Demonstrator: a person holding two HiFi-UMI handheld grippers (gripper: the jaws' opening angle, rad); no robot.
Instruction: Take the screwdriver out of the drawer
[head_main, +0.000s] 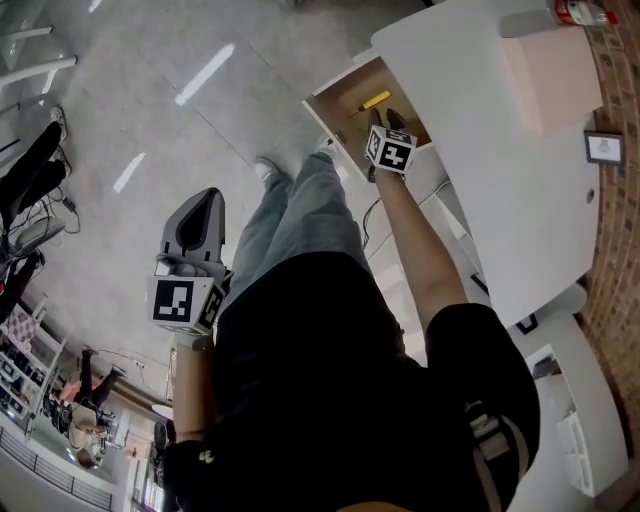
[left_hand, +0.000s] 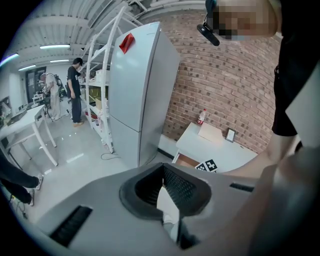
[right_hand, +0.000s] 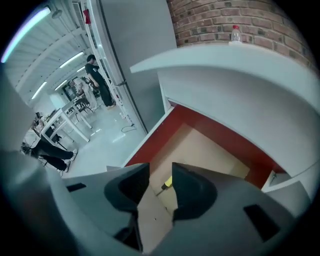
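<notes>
At 1 o'clock in the head view, the right gripper (head_main: 386, 120) hangs in the open drawer (head_main: 345, 95), jaws apart, gripping nothing. The yellow-handled screwdriver (right_hand: 167, 183) lies on the drawer floor, seen between them. The left gripper (head_main: 205, 205), at 9 o'clock, has its 2 jaws together and empty.

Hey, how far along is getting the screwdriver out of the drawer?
Done: the drawer stands open. In hand: the right gripper is over it, jaws apart, with the yellow-handled screwdriver lying on the drawer floor in line with the gap, not gripped. To do: close on it and lift it out. The left gripper hangs shut and empty, away from the drawer.
</notes>
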